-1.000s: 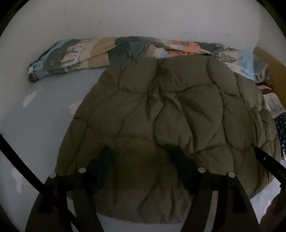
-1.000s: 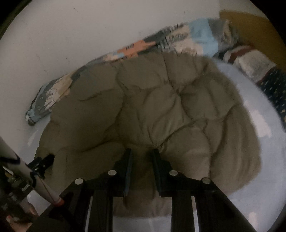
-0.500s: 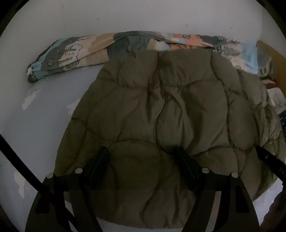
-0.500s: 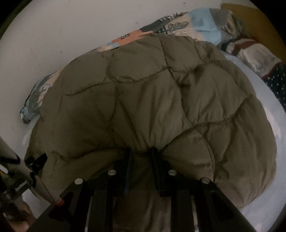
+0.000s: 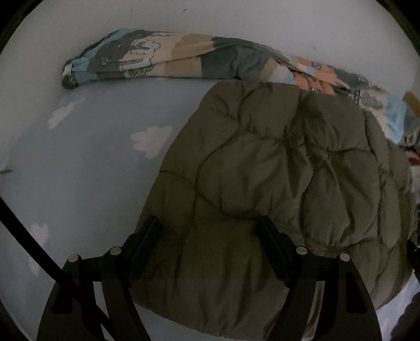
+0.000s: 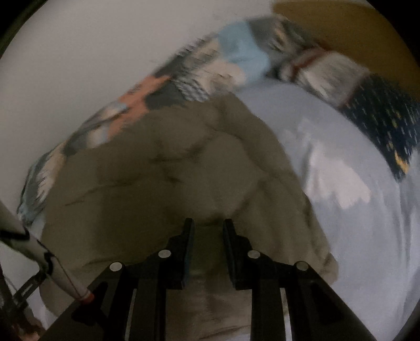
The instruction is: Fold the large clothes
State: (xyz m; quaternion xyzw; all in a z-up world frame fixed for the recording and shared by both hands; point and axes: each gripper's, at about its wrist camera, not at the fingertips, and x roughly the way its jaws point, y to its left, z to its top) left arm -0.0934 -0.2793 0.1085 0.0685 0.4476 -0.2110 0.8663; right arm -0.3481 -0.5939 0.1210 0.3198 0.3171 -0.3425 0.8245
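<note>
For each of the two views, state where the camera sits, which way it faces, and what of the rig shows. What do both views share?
Left wrist: on the left gripper, looking down at the jacket; wide-set fingers show.
Right wrist: on the right gripper, looking down; narrow fingers pinch the jacket.
Shared: jacket, patterned blanket, cloud sheet.

The left gripper (image 5: 210, 230) stands with its jaws wide, and a thick fold of the olive quilted jacket (image 5: 275, 183) fills the gap between them. The jacket lies on a pale blue sheet with white clouds (image 5: 86, 162). Behind it, a patterned rolled blanket (image 5: 162, 57) lies along the white wall (image 5: 236, 18).
</note>
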